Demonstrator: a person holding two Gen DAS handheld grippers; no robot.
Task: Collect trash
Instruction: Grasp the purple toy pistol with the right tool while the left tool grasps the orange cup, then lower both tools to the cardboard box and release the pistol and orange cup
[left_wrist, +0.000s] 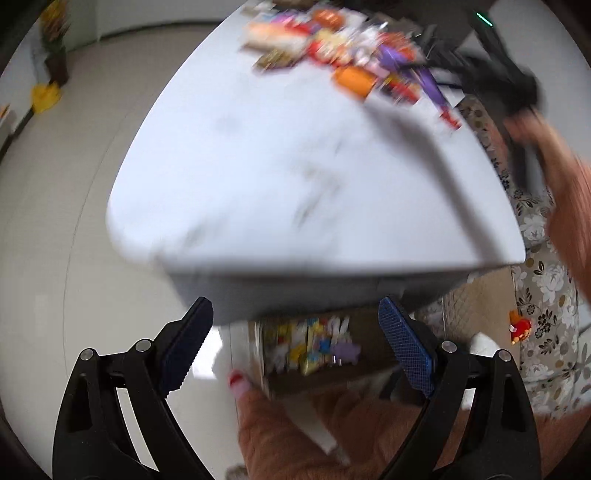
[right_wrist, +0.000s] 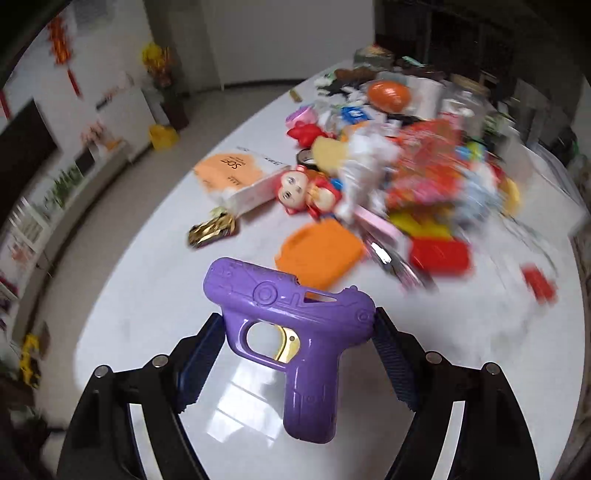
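My right gripper (right_wrist: 298, 325) is shut on a purple toy gun (right_wrist: 291, 325) and holds it above the near part of the white marble table (right_wrist: 147, 295). A pile of toys and wrappers (right_wrist: 399, 173) lies further back on the table. My left gripper (left_wrist: 295, 332) is open and empty, held off the table's near end (left_wrist: 258, 192); the pile (left_wrist: 343, 51) is blurred at the far end. The other gripper and hand (left_wrist: 517, 96) show at the upper right in the left wrist view.
An orange flat piece (right_wrist: 317, 254), a gold wrapper (right_wrist: 212, 229), a tissue box (right_wrist: 236, 177) and a red doll (right_wrist: 306, 192) lie near the gun. A box of colourful items (left_wrist: 314, 347) sits below the table edge. A floral cushion (left_wrist: 546, 295) is at right.
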